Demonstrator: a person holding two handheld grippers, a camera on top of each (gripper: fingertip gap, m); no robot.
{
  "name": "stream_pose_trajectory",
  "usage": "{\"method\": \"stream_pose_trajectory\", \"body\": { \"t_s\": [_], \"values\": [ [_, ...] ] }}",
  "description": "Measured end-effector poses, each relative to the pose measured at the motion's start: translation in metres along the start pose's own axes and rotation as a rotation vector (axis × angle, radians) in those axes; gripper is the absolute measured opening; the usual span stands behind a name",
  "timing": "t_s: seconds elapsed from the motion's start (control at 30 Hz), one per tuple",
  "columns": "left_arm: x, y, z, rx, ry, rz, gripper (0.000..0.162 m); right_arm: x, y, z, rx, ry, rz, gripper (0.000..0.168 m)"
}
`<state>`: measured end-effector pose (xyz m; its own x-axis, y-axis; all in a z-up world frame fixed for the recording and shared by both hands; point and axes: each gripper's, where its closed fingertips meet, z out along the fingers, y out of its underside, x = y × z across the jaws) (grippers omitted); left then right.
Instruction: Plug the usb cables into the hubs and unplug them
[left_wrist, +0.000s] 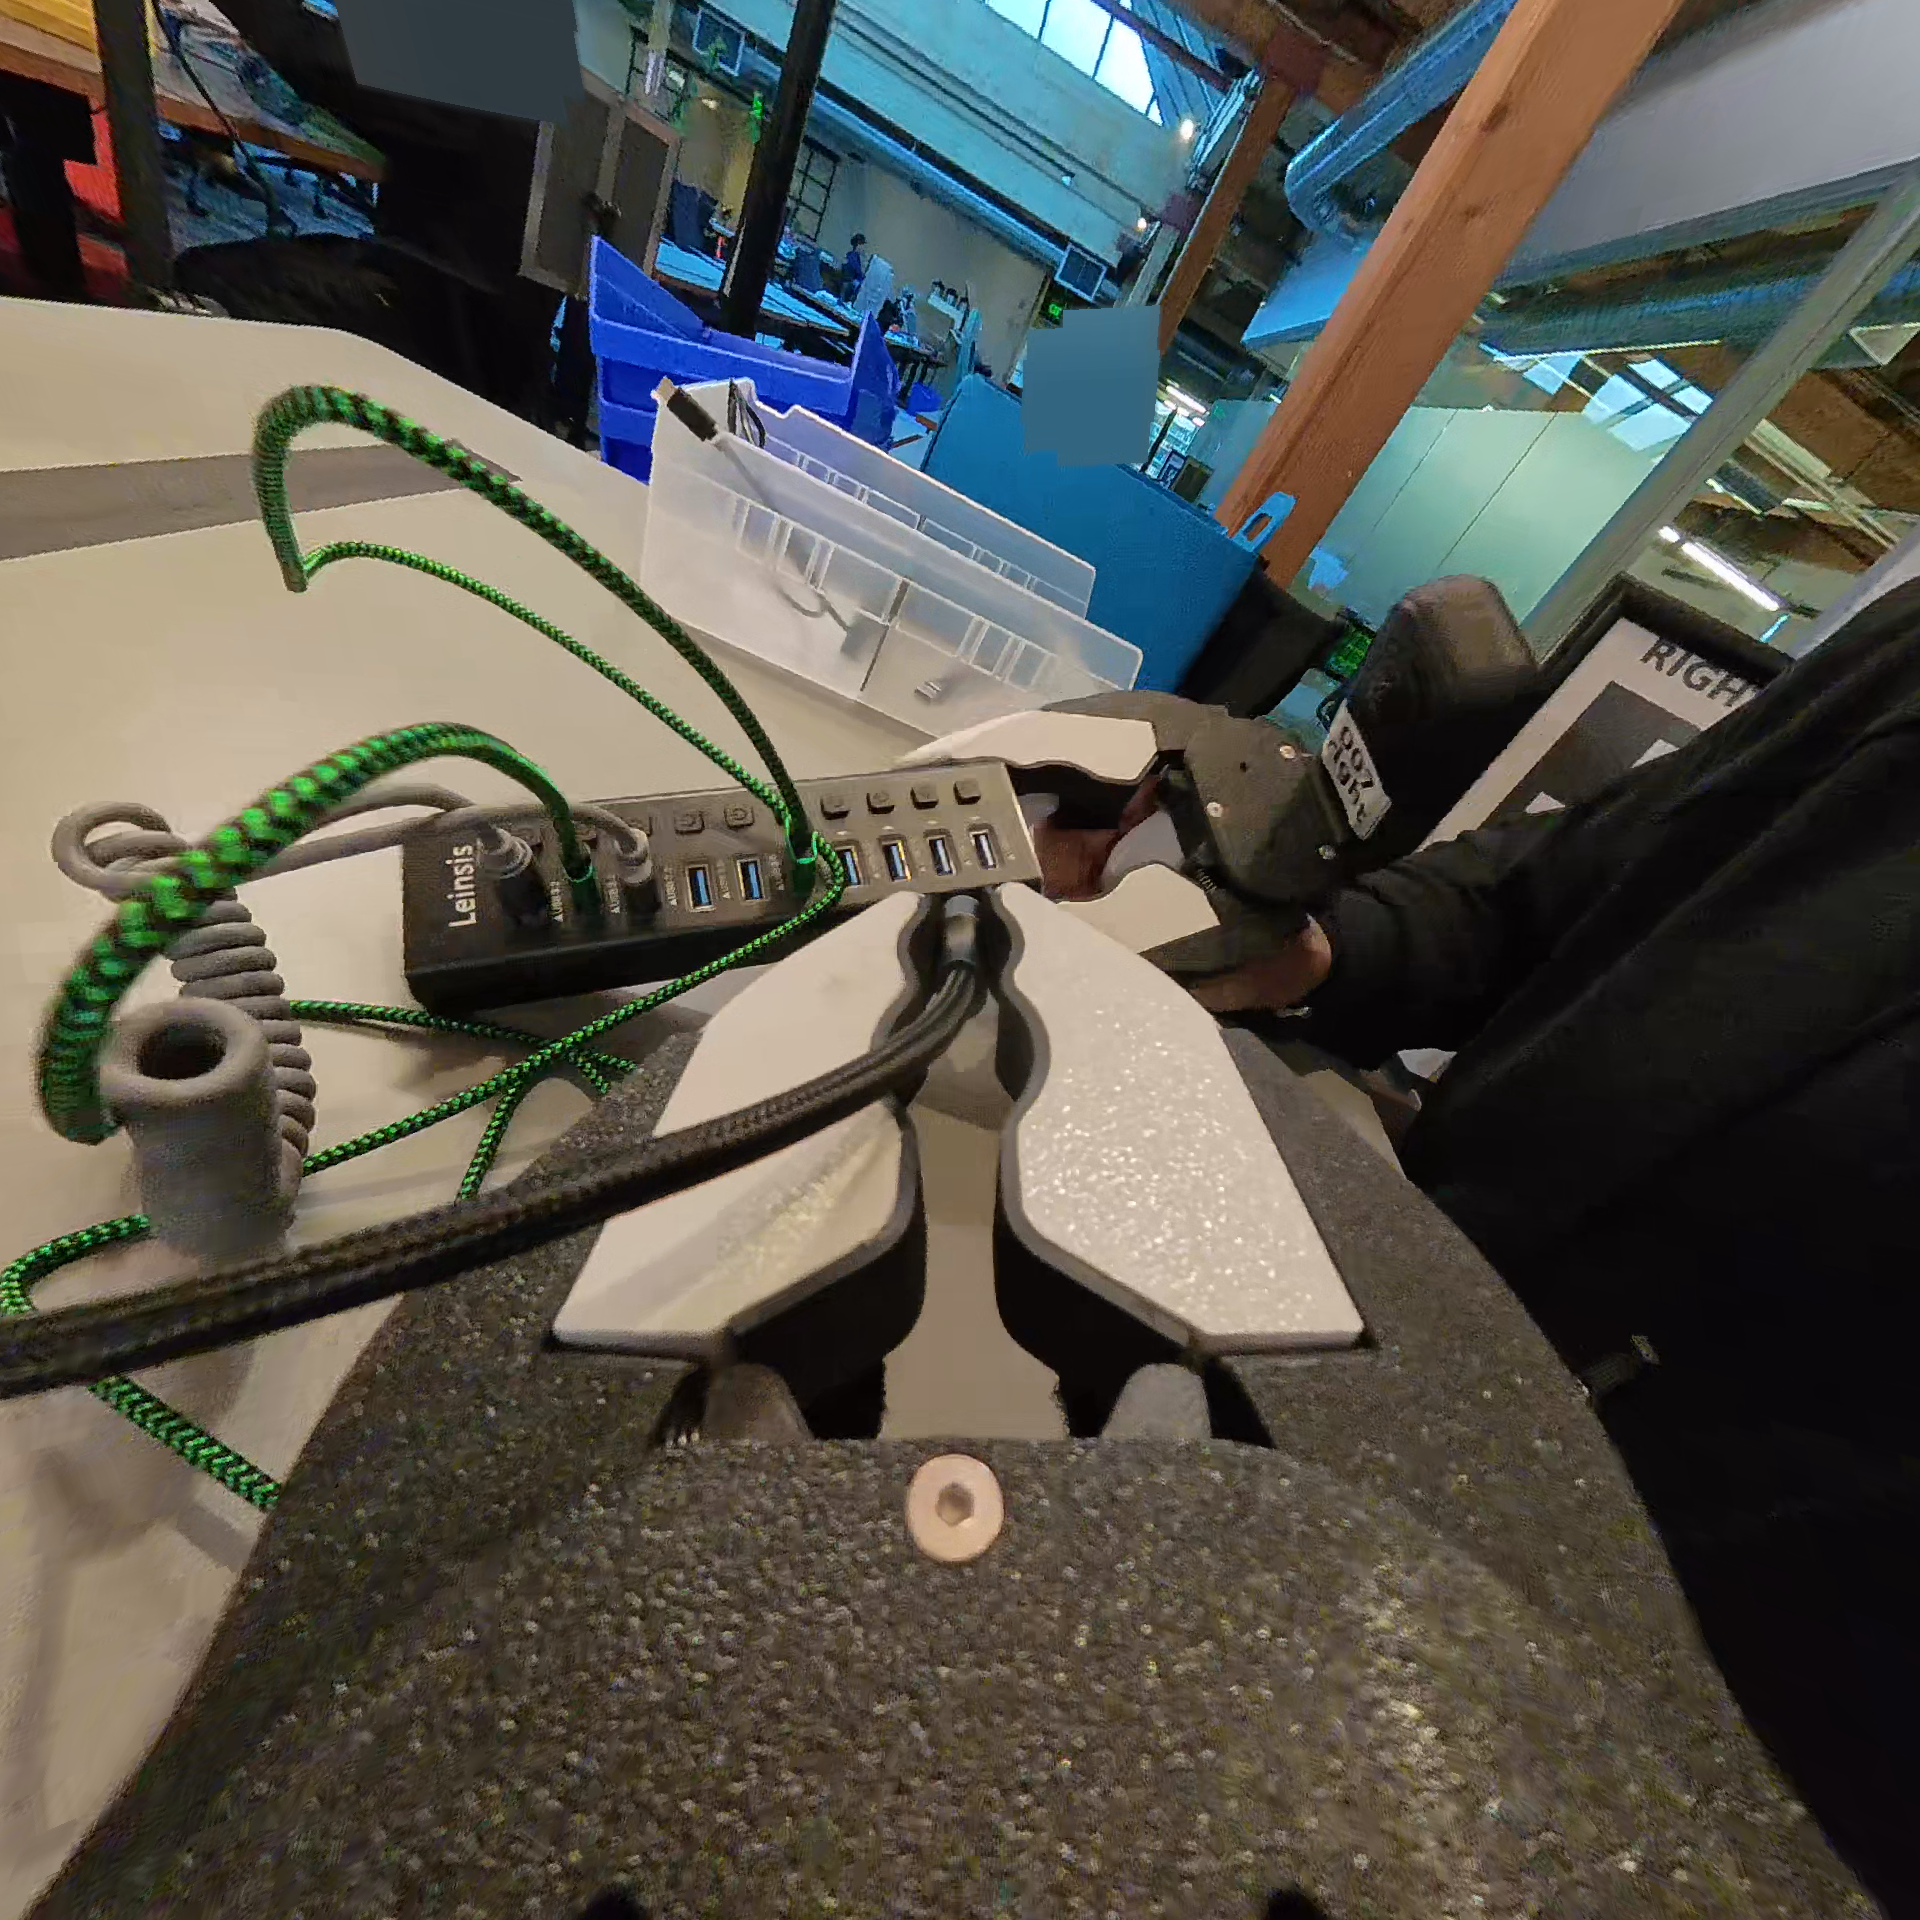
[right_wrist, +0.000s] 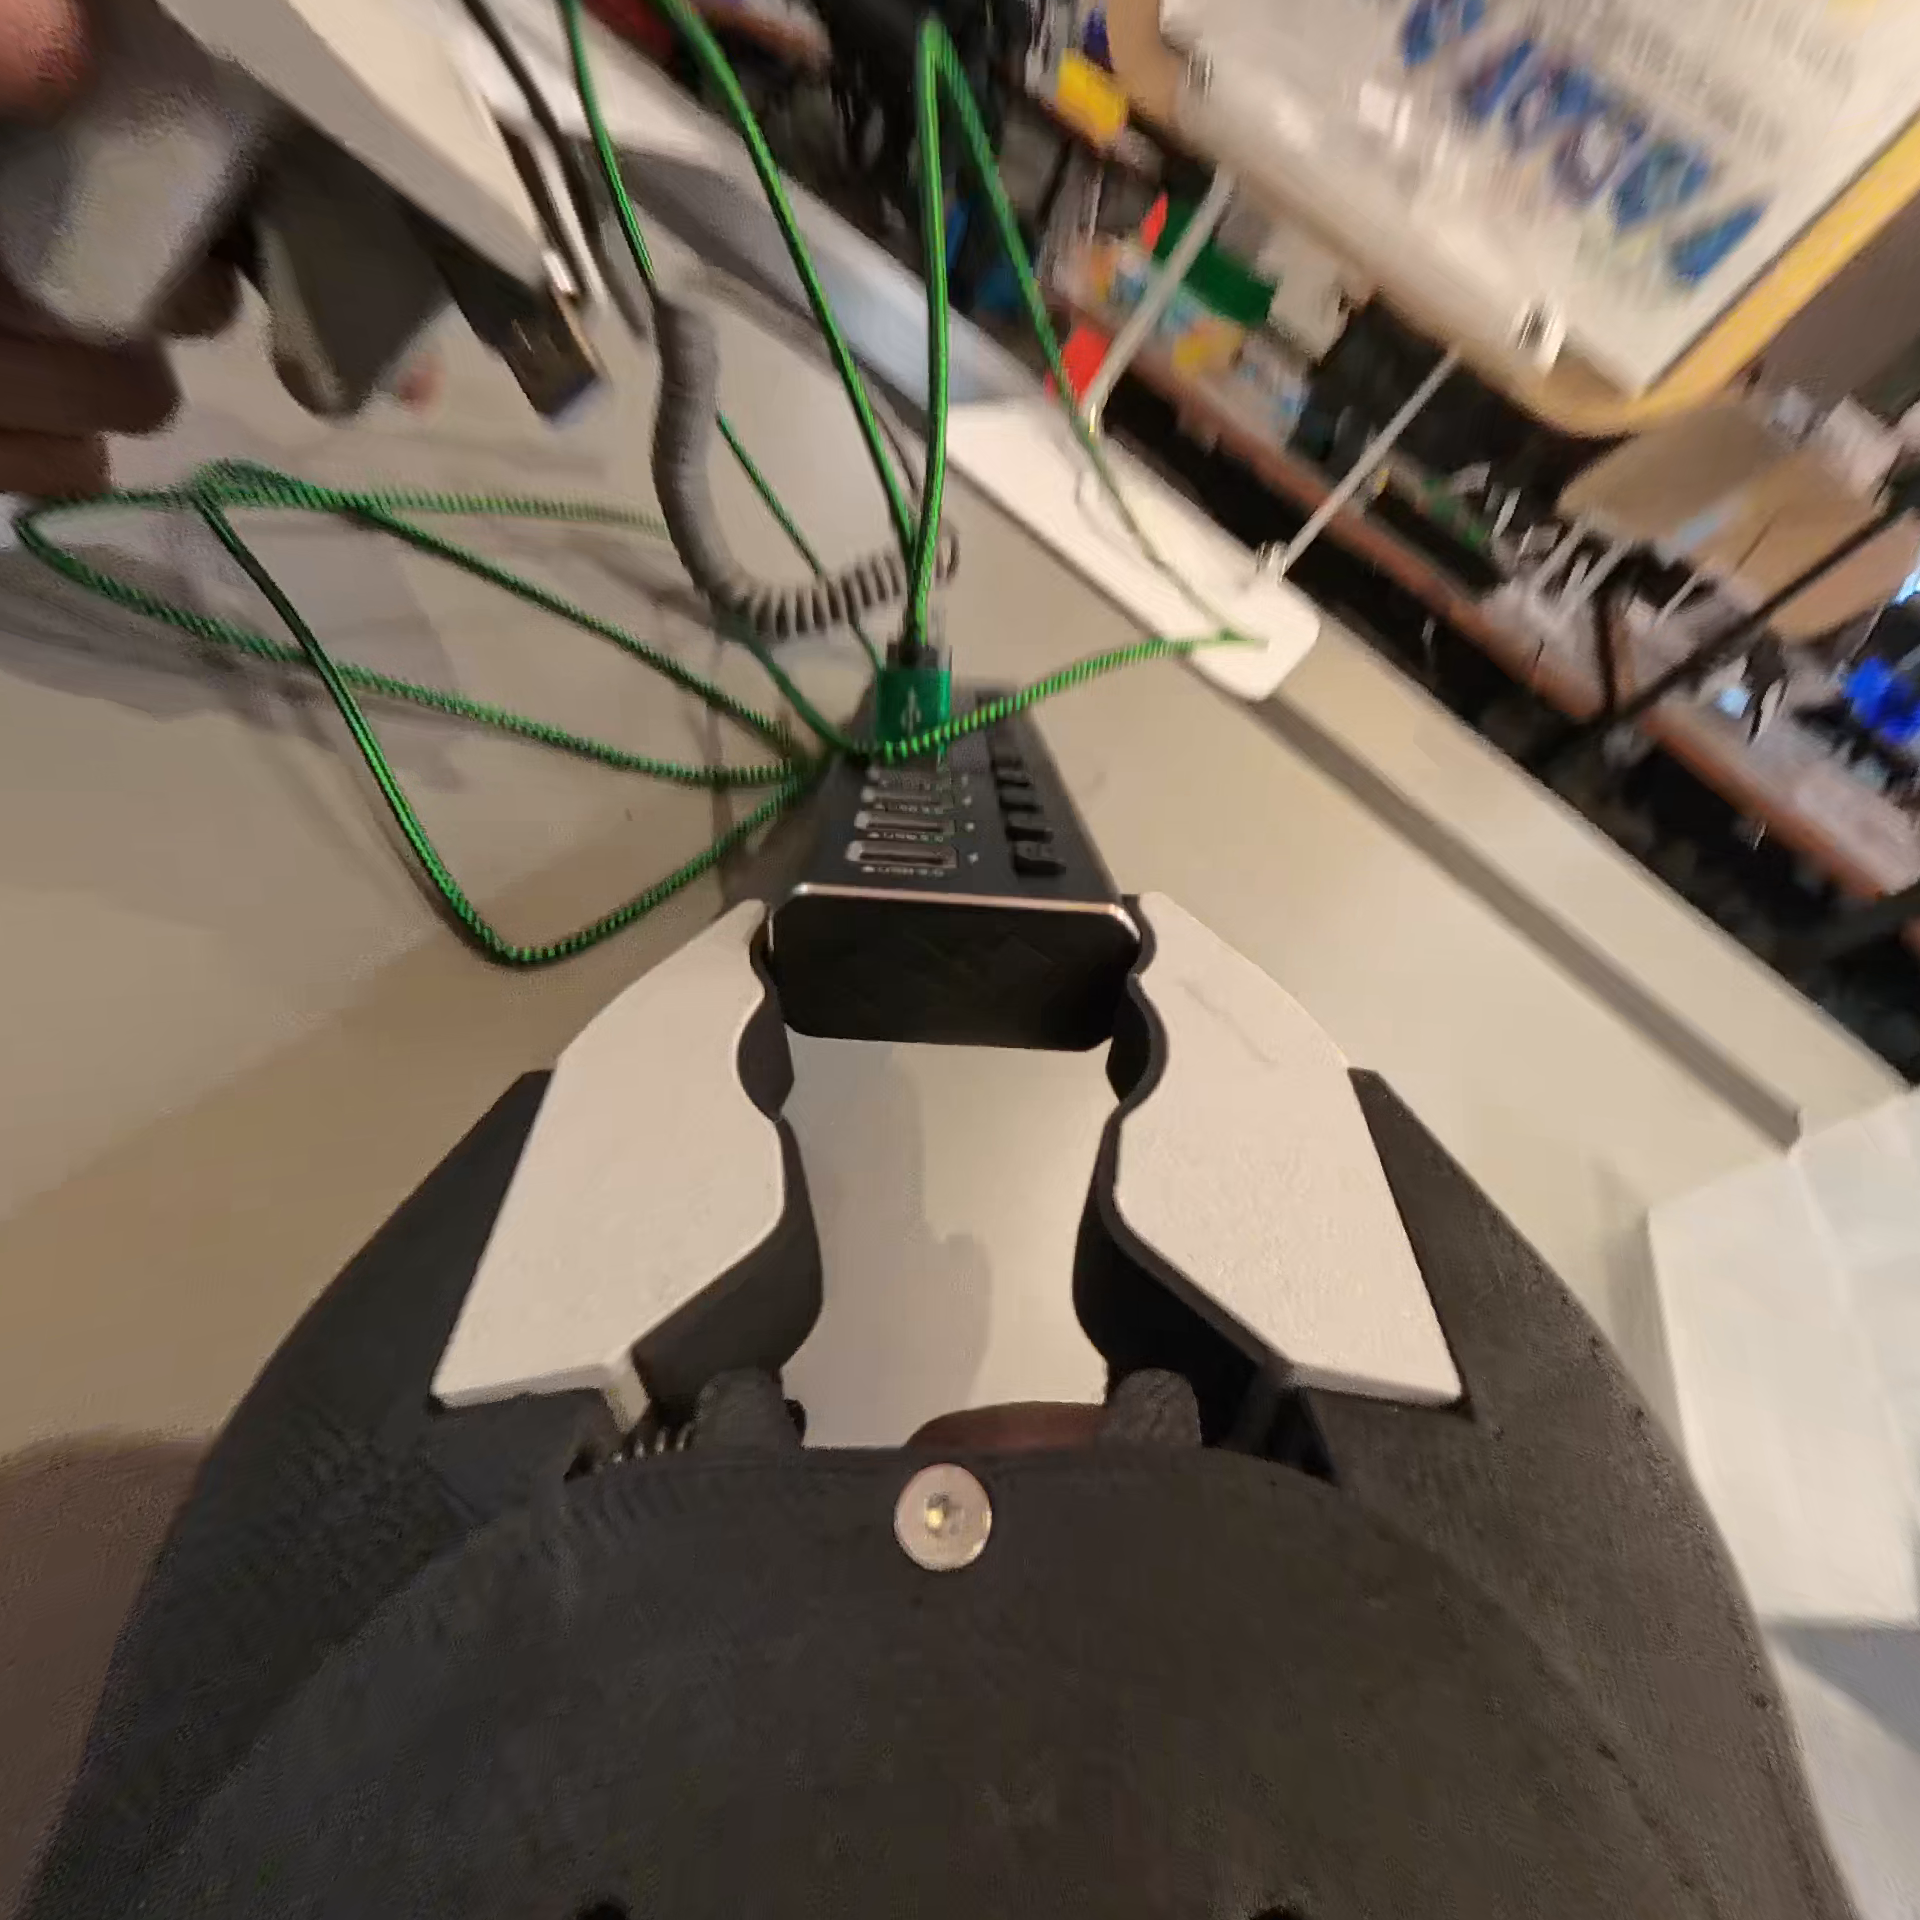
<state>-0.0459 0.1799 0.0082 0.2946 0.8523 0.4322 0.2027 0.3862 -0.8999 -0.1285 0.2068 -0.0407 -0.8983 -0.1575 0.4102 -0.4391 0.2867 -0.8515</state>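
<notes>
A long black USB hub (left_wrist: 727, 883) lies on the white table with two green braided cables (left_wrist: 582, 862) and grey cables (left_wrist: 634, 862) plugged in; several blue ports are free. My left gripper (left_wrist: 961, 916) is shut on the plug of a black braided cable (left_wrist: 623, 1164), held just in front of the hub's right-hand ports, apart from them. My right gripper (left_wrist: 1039, 821) is shut on the hub's right end. In the right wrist view my right gripper (right_wrist: 951, 935) clamps the hub's end (right_wrist: 951, 977); a green plug (right_wrist: 914, 707) stands in it, and the black cable's plug (right_wrist: 551, 353) hangs in the air at the upper left.
A grey coiled cable on a grey post (left_wrist: 197, 1122) stands left of the hub. Loose green cable (right_wrist: 416, 727) loops over the table. A clear plastic organiser (left_wrist: 883, 582) and blue bins (left_wrist: 727, 353) are behind the hub. A dark sleeve (left_wrist: 1662, 935) fills the right. Some 10 cm of space lies between my two pairs of fingers.
</notes>
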Motion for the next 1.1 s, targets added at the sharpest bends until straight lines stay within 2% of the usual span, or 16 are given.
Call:
{"method": "stream_pose_trajectory", "body": {
  "t_s": [0.13, 0.23, 0.43, 0.63, 0.8, 0.93, 1.1],
  "values": [
    [0.008, 0.004, 0.006, -0.012, 0.029, 0.025, 0.008, -0.004, 0.035, -0.001, -0.231, -0.057, 0.13, 0.059],
    [0.012, 0.008, 0.011, -0.041, 0.032, 0.048, 0.008, -0.016, 0.06, 0.0, -0.414, -0.168, 0.232, 0.06],
    [0.013, 0.033, 0.015, -0.156, 0.0, 0.084, 0.008, -0.022, 0.063, -0.003, -0.47, -0.282, 0.293, 0.059],
    [0.019, 0.033, 0.013, -0.189, -0.051, 0.186, 0.008, -0.012, 0.046, -0.025, -0.308, -0.275, 0.292, 0.066],
    [0.035, 0.028, 0.021, -0.149, -0.003, 0.163, 0.008, -0.038, -0.01, -0.042, -0.01, -0.373, 0.23, 0.05],
    [0.053, 0.029, 0.026, -0.114, 0.08, 0.232, 0.008, -0.068, -0.039, -0.045, 0.105, -0.526, 0.29, 0.036],
    [0.065, 0.026, 0.02, -0.073, 0.167, 0.305, 0.008, -0.074, -0.058, -0.049, 0.191, -0.636, 0.371, 0.025]
  ]
}}
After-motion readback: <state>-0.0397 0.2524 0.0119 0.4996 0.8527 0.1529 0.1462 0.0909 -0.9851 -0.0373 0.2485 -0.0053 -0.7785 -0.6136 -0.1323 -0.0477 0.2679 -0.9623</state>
